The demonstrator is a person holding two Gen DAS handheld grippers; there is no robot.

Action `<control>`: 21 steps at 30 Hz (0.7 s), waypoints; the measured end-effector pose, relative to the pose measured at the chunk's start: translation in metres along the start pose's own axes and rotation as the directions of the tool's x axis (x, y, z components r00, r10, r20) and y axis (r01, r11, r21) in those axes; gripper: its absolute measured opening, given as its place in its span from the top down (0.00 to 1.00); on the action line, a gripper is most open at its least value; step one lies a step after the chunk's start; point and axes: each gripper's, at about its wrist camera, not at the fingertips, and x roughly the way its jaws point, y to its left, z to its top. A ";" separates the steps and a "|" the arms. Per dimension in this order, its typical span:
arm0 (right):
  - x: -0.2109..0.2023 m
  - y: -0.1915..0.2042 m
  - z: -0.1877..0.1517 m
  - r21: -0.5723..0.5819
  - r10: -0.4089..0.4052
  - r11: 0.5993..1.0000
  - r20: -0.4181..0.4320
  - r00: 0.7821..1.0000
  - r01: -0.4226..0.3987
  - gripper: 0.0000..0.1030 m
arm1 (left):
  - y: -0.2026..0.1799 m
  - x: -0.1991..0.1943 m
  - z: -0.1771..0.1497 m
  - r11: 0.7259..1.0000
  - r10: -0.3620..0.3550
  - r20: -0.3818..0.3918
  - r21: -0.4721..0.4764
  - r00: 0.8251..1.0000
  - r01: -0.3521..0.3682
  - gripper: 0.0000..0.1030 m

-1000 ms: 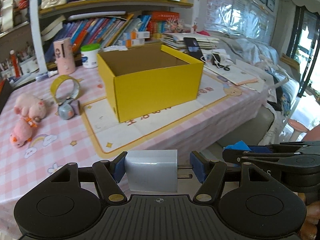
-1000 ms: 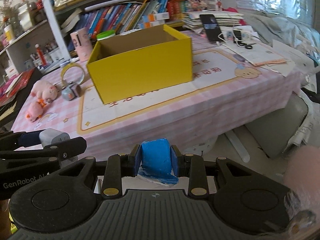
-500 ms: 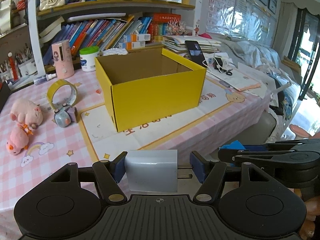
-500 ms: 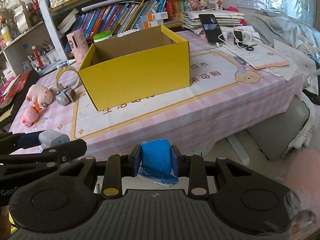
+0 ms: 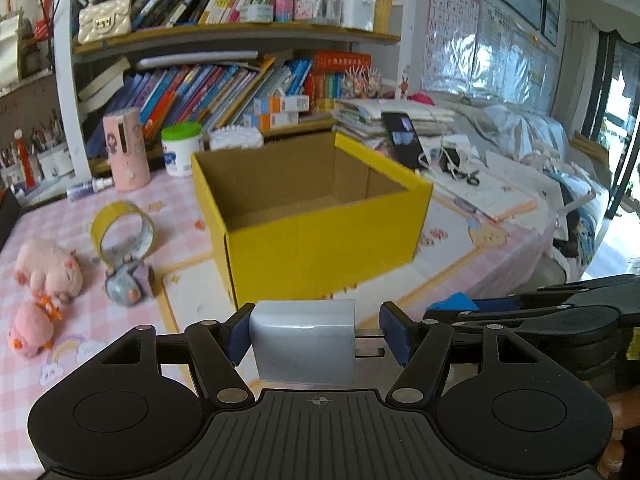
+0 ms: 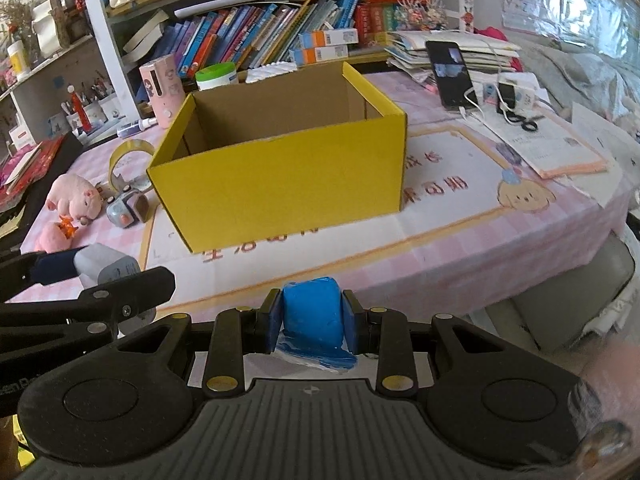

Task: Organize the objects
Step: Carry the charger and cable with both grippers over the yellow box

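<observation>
An open yellow cardboard box [image 5: 320, 236] [image 6: 280, 184] stands empty on the pink checked table [image 5: 80, 216]. My left gripper [image 5: 318, 338] is shut on a white plug charger [image 5: 304, 344], its prongs against the right pad, held in front of the box; it also shows at the left of the right wrist view [image 6: 104, 266]. My right gripper [image 6: 312, 316] is shut on a blue lump [image 6: 314, 312], near the table's front edge; it also shows at the right of the left wrist view [image 5: 456, 304].
Left of the box lie a yellow tape roll [image 5: 120, 228], a small grey toy [image 5: 126, 284] and two pink plush pigs [image 5: 50, 272]. A pink cup [image 5: 126, 148], a white jar [image 5: 180, 148] and bookshelves stand behind. A phone [image 5: 404, 146] and papers lie at the right.
Both grippers have moved forward and up toward the yellow box, which now looks larger and shows more of its inside. Each still holds its object.
</observation>
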 end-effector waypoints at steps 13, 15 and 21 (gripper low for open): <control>0.027 -0.018 0.071 -0.060 0.038 0.998 0.073 0.997 -0.034 0.72 | 0.001 0.031 0.057 1.000 0.015 0.101 -0.014 0.995 -0.014 0.36; 0.031 -0.021 0.084 -0.070 0.050 0.997 0.084 0.995 -0.044 0.72 | 0.000 0.036 0.066 1.000 0.026 0.115 -0.016 0.993 -0.024 0.36; 0.050 -0.030 0.128 -0.115 0.087 0.991 0.125 0.988 -0.073 0.72 | 0.004 0.059 0.094 0.997 0.069 0.132 -0.030 0.989 -0.066 0.36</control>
